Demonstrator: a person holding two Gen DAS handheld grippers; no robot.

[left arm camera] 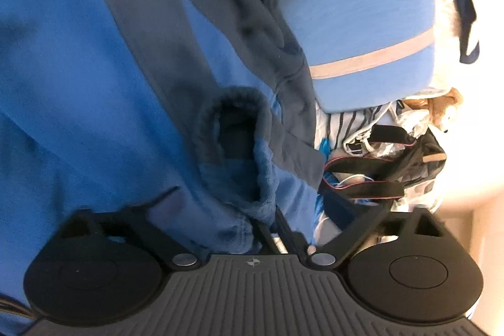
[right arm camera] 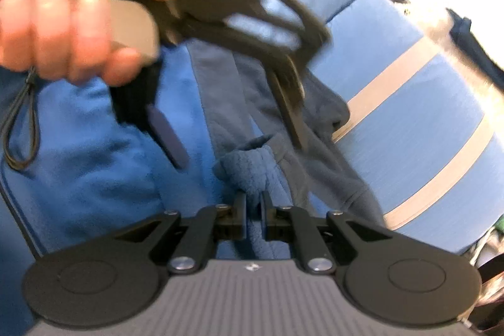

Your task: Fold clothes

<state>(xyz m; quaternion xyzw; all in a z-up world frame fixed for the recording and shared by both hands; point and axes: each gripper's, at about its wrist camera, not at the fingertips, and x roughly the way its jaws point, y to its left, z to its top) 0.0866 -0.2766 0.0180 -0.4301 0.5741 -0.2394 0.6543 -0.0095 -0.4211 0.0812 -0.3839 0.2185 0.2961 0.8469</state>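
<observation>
A blue fleece garment (left arm camera: 63,59) with dark grey panels (left arm camera: 151,21) fills the left wrist view, and its fuzzy cuff (left arm camera: 233,128) gapes at the centre. My left gripper (left arm camera: 267,207) stands open, its fingers wide on either side of the cuff's sleeve, the pads not pressing. In the right wrist view my right gripper (right arm camera: 253,205) is shut on the blue cuff (right arm camera: 252,166), with fleece bunched between its pads. Above it a person's hand (right arm camera: 63,8) holds the left gripper (right arm camera: 233,131), which points down over the sleeve with its fingers (right arm camera: 170,134) spread.
A light blue cushion with grey stripes (left arm camera: 362,14) (right arm camera: 409,77) lies right of the garment. Beyond its end are a black bag with pink-edged straps (left arm camera: 378,175), a white striped cloth (left arm camera: 346,122) and a tan plush toy (left arm camera: 441,106).
</observation>
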